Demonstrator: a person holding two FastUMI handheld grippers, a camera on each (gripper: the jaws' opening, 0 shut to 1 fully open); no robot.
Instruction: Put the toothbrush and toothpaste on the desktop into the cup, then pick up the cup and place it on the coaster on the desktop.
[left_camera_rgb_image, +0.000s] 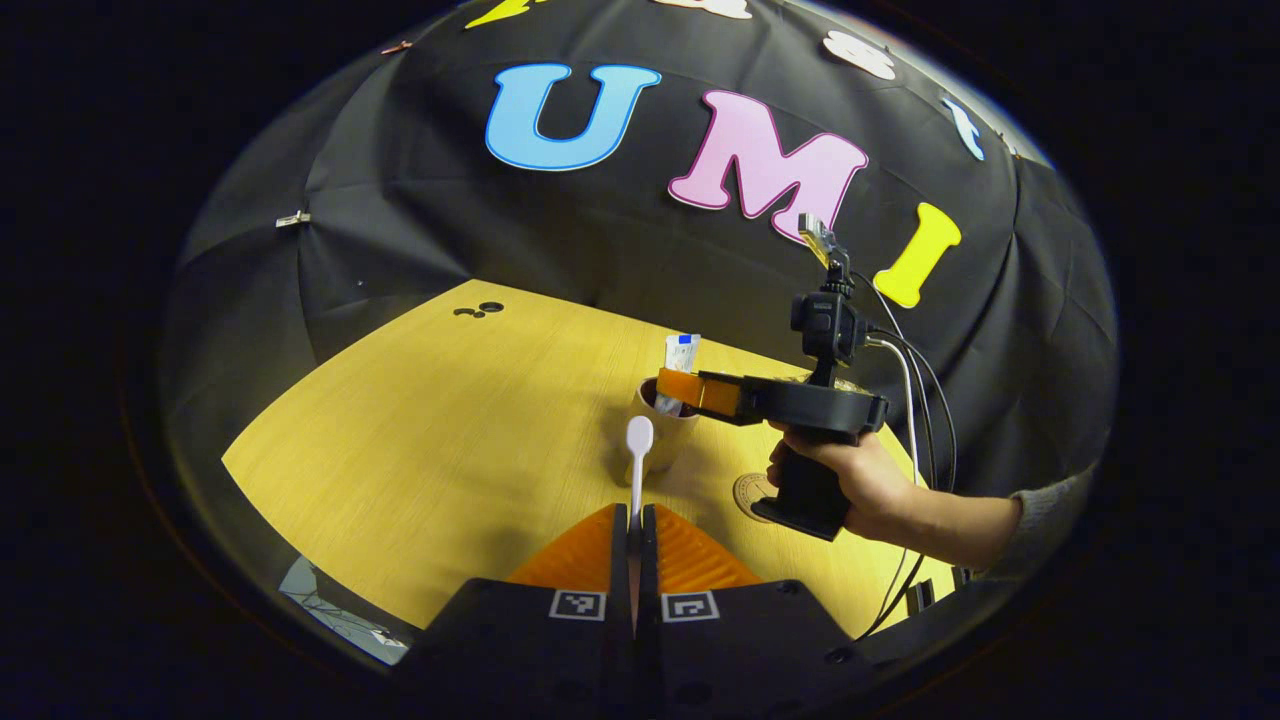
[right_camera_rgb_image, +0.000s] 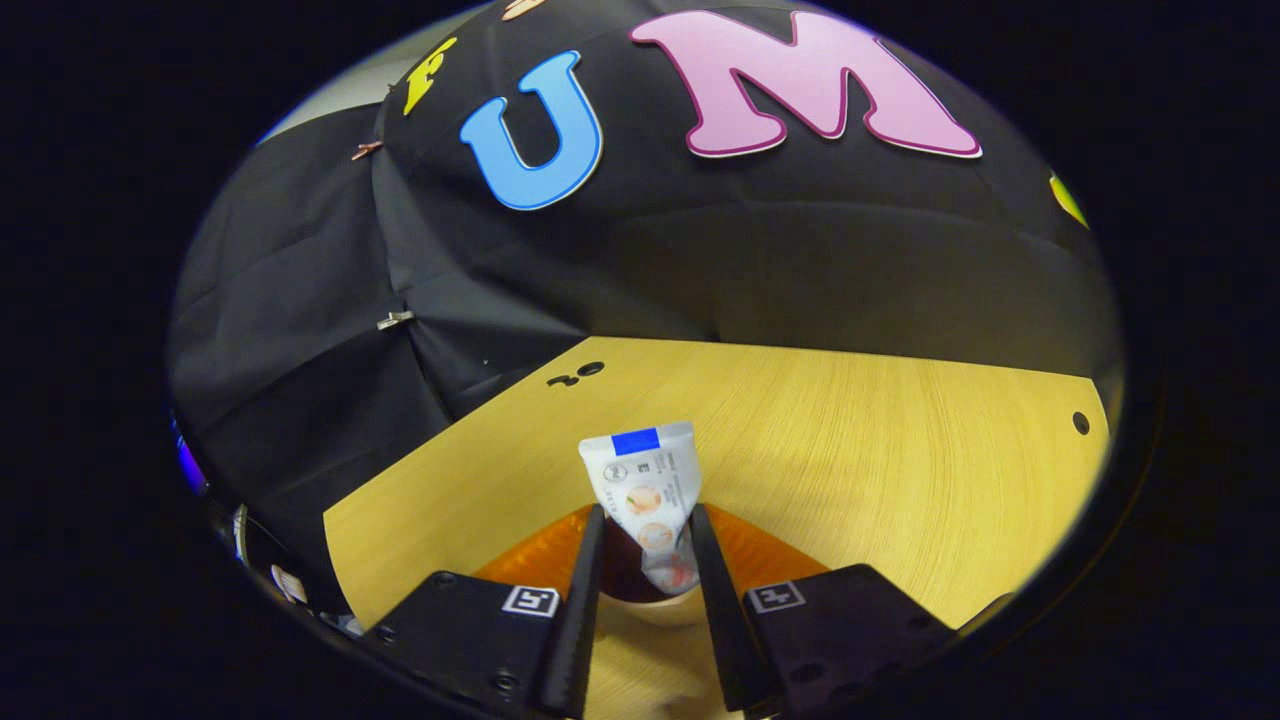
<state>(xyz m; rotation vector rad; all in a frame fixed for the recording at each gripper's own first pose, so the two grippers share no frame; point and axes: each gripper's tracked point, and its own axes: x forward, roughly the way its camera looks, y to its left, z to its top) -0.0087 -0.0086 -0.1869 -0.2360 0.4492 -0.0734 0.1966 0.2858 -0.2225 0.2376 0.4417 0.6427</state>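
**Toothpaste stands in the cup, toothbrush is held just short of it**

The toothpaste (right_camera_rgb_image: 650, 495) sits tail-up in the cup (right_camera_rgb_image: 640, 590) at the lower centre of the right gripper view, leaning against the far side of the rim. The right claw (right_camera_rgb_image: 645, 560) brackets the tube with its jaws parted; a narrow gap shows on each side, so neither finger seems to press on it (though the fisheye makes the margin hard to judge).

In the left gripper view the left claw (left_camera_rgb_image: 634, 520) fills the bottom centre, its fingers closed on the handle of the white toothbrush (left_camera_rgb_image: 638, 460), whose head points up toward the middle of the frame. The cup (left_camera_rgb_image: 668, 430) stands on the wooden tabletop (left_camera_rgb_image: 450, 430) just beyond that head, a little right of centre, with the toothpaste (left_camera_rgb_image: 680, 365) sticking out of its top.

The right claw (left_camera_rgb_image: 680, 385) reaches in from the right of this view at rim height, held by a hand (left_camera_rgb_image: 860, 480). Below that hand, at lower right, part of the round coaster (left_camera_rgb_image: 750, 490) lies on the tabletop, near the cup but apart from it. Two dark holes (left_camera_rgb_image: 480, 310) mark the tabletop at upper left.
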